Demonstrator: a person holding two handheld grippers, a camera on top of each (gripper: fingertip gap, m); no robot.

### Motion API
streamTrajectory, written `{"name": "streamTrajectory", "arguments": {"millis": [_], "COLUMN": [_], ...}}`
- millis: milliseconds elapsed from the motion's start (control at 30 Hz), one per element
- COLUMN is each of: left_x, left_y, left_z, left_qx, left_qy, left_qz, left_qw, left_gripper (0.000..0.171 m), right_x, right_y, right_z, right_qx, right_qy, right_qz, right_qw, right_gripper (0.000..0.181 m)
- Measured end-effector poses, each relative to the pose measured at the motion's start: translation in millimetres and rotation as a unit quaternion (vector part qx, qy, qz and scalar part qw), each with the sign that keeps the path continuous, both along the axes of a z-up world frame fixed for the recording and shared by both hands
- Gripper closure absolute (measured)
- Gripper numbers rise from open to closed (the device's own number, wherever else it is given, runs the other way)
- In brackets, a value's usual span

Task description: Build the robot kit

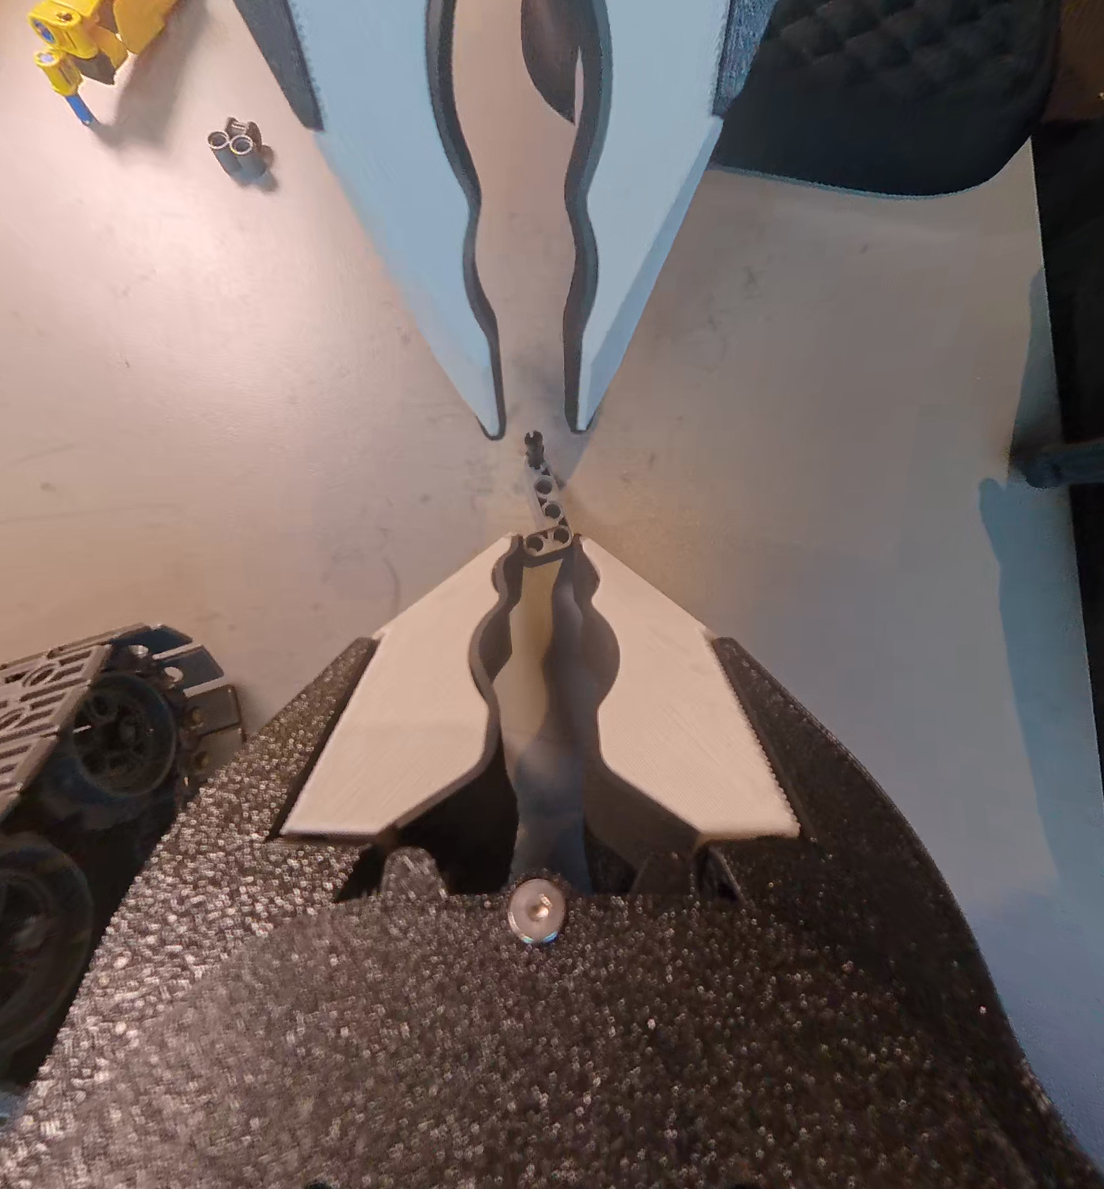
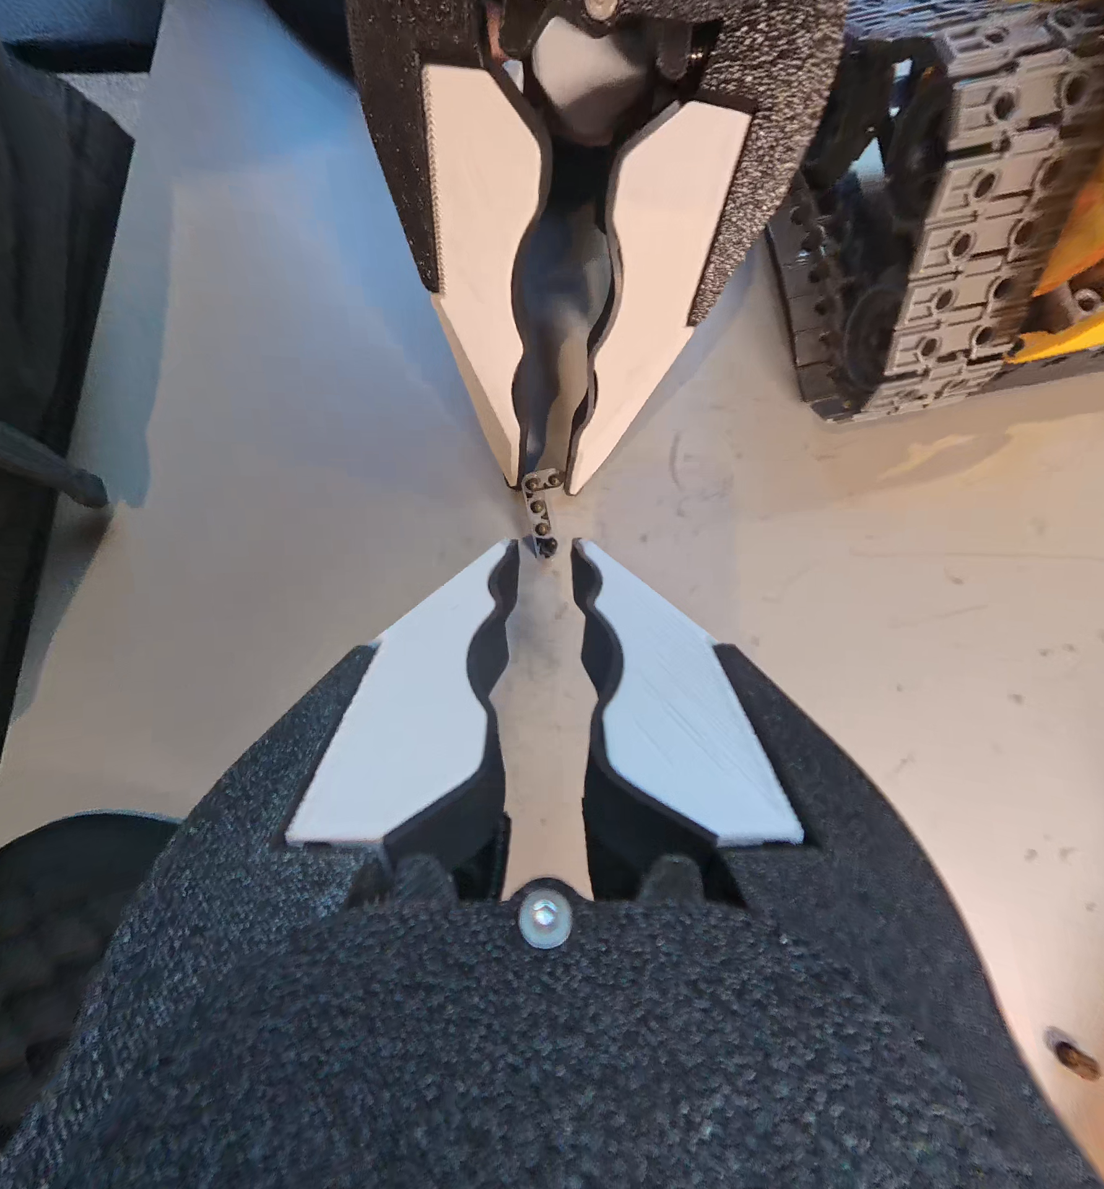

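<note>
Left gripper (image 1: 548, 547) pinches the short end of a grey L-shaped holed beam (image 1: 546, 498), a black pin (image 1: 532, 444) at its far tip. Facing it, the right gripper (image 2: 541, 547) stands narrowly parted, fingertips flanking that pin end, contact hard to judge. Beside the beam, a tracked vehicle (image 2: 961, 219) is cut off by the frame; its yellow body is barely visible. Bare table (image 1: 150, 386) spreads around the beam; the table edge (image 1: 1051, 450) lies near.
</note>
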State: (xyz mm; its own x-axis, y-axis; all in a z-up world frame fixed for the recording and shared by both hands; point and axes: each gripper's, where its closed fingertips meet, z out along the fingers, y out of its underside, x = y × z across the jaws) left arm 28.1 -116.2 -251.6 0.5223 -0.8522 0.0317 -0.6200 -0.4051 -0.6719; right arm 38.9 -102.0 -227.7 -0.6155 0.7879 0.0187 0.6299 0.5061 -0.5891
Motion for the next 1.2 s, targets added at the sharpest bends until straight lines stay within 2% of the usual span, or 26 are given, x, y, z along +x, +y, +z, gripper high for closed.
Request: {"name": "streamTrajectory", "arguments": {"millis": [100, 467, 567, 800, 1067, 1200], "left_x": [-0.1, 0.0, 0.0, 0.0, -0.2, -0.4], "left_y": [-0.1, -0.5, -0.5, -0.6, 0.0, 1.3], "left_z": [0.0, -0.2, -0.2, 0.0, 0.9, 4.5], "left_qx": [0.001, -0.002, 0.000, 0.003, 0.019, 0.041], "left_qy": [0.001, -0.001, 0.000, -0.001, 0.007, 0.009], "left_qz": [0.000, 0.000, 0.000, 0.000, -0.002, -0.001], "left_qw": [1.000, 1.000, 1.000, 1.000, 1.000, 0.999], "left_gripper": [0.158, 0.158, 0.158, 0.158, 0.158, 0.158], "right_x": [-2.2, 1.0, 1.1, 1.0, -1.3, -0.1], "right_y": [0.4, -1.8, -2.1, -2.6, 0.4, 6.3], "right_z": [-5.7, -9.2, -9.7, -9.8, -7.7, -5.2], "right_qx": [0.029, 0.095, 0.090, 0.074, 0.044, 0.029], "right_qy": [-0.019, -0.094, -0.104, -0.090, -0.025, 0.002], "right_qz": [0.014, 0.080, 0.085, 0.069, 0.035, 0.010], "right_qw": [0.999, 0.988, 0.987, 0.991, 0.998, 1.000], "right_gripper": [0.176, 0.178, 0.178, 0.178, 0.176, 0.166]}}
